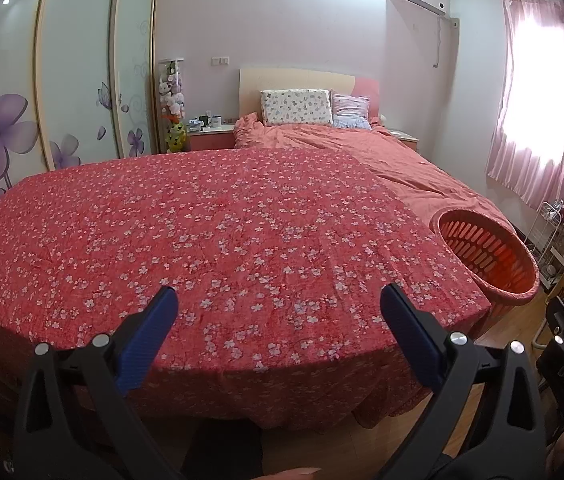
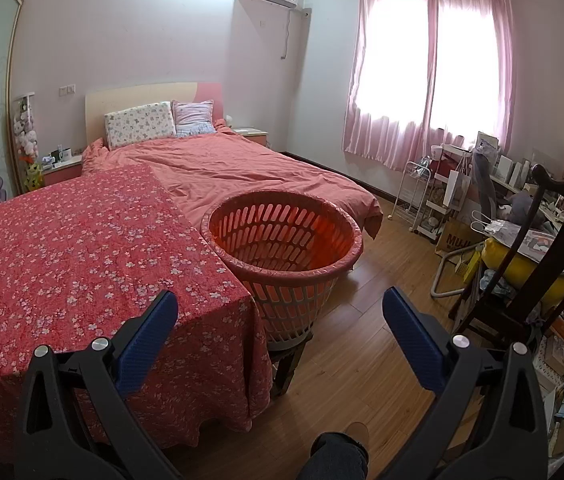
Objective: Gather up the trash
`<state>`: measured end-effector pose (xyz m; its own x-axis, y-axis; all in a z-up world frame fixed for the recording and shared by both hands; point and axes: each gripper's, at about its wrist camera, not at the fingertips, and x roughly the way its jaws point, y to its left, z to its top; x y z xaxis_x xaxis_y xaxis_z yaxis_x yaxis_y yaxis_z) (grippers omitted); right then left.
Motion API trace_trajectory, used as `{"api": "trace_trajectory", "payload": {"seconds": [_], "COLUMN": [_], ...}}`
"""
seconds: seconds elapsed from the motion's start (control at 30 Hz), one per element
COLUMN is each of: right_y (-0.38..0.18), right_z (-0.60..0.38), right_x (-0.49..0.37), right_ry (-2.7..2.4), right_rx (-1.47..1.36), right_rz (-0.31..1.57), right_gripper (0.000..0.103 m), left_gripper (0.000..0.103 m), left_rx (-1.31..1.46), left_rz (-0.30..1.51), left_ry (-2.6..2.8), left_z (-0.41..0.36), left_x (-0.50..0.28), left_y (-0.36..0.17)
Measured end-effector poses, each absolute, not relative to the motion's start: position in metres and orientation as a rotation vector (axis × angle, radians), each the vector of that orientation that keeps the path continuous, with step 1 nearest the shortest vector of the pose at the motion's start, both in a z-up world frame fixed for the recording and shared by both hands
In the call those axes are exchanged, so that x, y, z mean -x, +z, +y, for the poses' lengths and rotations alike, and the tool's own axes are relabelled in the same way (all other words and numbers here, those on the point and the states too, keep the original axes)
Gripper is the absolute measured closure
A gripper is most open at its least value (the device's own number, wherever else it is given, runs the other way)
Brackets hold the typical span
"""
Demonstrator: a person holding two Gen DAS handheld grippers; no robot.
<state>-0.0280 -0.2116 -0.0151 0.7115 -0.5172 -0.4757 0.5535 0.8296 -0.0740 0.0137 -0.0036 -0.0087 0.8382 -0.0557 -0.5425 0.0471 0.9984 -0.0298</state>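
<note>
An orange slatted basket (image 2: 282, 236) lined with a thin bag stands on a low stool at the right corner of a table draped in a red flowered cloth (image 1: 201, 232); in the left wrist view the basket (image 1: 486, 252) sits at the right. No trash shows on the cloth or inside the basket. My left gripper (image 1: 277, 304) hovers open over the cloth's near edge, nothing between its blue pads. My right gripper (image 2: 279, 306) is open too, empty, hanging just in front of the basket above the table corner (image 2: 237, 292) and floor.
Behind the table lies a bed (image 2: 241, 168) with a salmon duvet and two pillows. A dark wooden chair (image 2: 530, 264) piled with things and cluttered shelves (image 2: 482, 192) fill the right side. Wooden floor (image 2: 362, 320) lies open between basket and chair. A wardrobe (image 1: 61, 80) lines the left wall.
</note>
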Motion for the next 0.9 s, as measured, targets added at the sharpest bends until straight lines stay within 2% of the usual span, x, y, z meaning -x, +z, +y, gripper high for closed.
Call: {"api": "trace_trajectory", "payload": {"seconds": [0.9], "right_y": [-0.0147], "right_z": [-0.2121], "right_x": [0.0282], "right_ry": [-0.594], "right_rx": [-0.077], "right_rz": [0.505], "right_gripper": [0.002], "left_gripper": [0.004], "left_rx": [0.018], "left_rz": [0.55], "left_ry": [-0.056], "left_z": [-0.0053], "left_x": [-0.0077], "left_y": [-0.0028]}}
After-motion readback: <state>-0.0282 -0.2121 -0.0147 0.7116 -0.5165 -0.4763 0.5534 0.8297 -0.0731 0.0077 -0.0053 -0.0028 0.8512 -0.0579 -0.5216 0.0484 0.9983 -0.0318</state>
